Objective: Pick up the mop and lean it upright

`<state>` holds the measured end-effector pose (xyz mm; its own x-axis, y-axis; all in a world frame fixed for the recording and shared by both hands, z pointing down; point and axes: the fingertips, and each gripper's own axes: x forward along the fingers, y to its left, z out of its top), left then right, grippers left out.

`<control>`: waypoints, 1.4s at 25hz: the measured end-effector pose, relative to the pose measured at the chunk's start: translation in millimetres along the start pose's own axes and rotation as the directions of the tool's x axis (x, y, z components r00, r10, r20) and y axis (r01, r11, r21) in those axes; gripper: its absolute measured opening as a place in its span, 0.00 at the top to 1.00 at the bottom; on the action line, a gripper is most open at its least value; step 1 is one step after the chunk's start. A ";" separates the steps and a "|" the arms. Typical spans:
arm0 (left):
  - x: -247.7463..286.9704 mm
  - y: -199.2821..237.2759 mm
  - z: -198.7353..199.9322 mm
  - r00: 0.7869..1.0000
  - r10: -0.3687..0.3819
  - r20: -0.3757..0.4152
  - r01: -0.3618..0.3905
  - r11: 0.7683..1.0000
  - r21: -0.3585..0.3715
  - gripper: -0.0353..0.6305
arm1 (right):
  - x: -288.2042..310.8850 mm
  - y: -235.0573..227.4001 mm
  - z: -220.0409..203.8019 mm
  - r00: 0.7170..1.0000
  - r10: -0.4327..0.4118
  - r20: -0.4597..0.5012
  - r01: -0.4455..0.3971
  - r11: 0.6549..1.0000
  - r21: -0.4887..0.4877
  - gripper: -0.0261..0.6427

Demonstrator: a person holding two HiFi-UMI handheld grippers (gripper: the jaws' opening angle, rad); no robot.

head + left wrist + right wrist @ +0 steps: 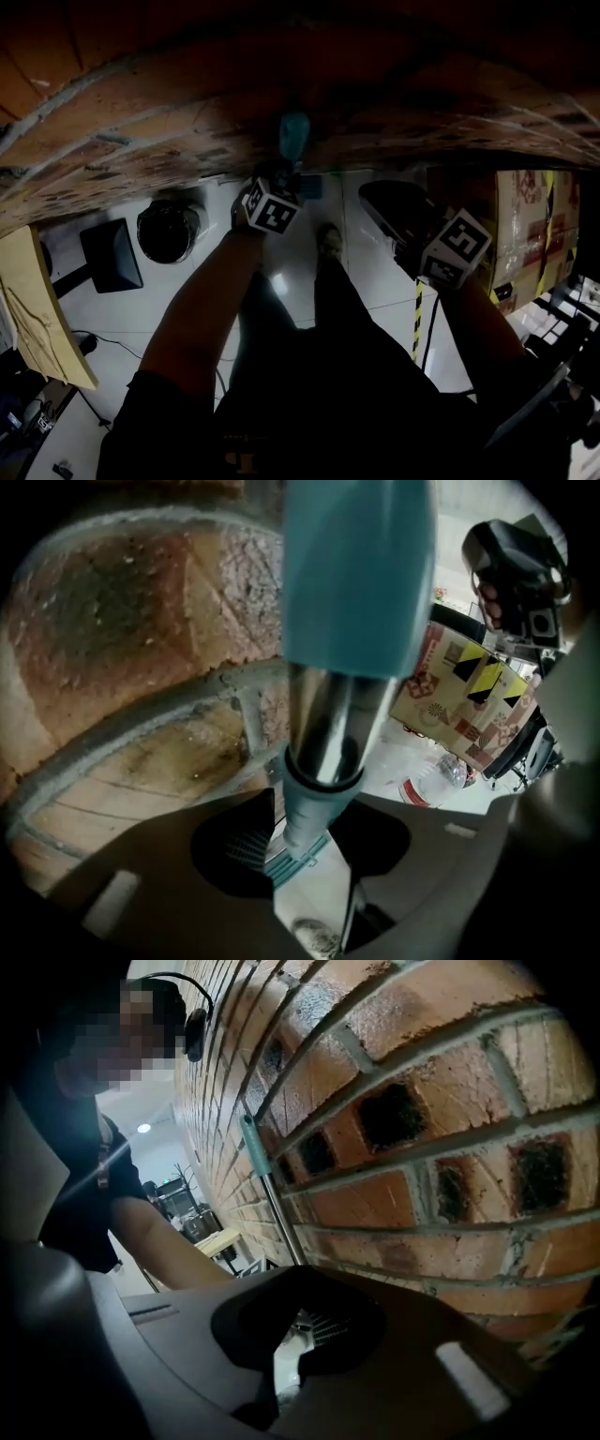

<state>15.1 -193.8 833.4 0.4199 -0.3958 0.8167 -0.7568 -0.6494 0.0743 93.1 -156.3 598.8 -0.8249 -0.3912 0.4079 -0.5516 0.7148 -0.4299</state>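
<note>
A brick wall (141, 112) meets a white tiled floor (291, 267); printed cardboard boxes (527, 211) stand right, 1 round black object (167, 231) left.

Teal-handled mop (354, 583) stands upright against brick wall (131, 630).

The brick wall (141, 122) blocks everything ahead, and the mop handle (294, 131) stands against it. At the wall's foot the white floor (361, 253) lies open in the middle; a round black bin (169, 230) and black panel (111, 255) crowd the wall's left end, and cardboard boxes (525, 225) its right
</note>
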 end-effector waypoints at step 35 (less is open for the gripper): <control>-393.1 37.5 91.4 0.828 0.134 0.545 -0.023 0.978 -0.205 0.69 | -111.6 72.8 136.4 0.985 -0.058 0.163 0.070 0.995 -0.069 0.94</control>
<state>-132.6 -121.9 462.8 0.5194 -0.7682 0.3742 -0.8529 -0.4930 0.1717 128.2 -139.7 412.2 -0.8004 -0.5217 0.2953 -0.5984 0.7239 -0.3432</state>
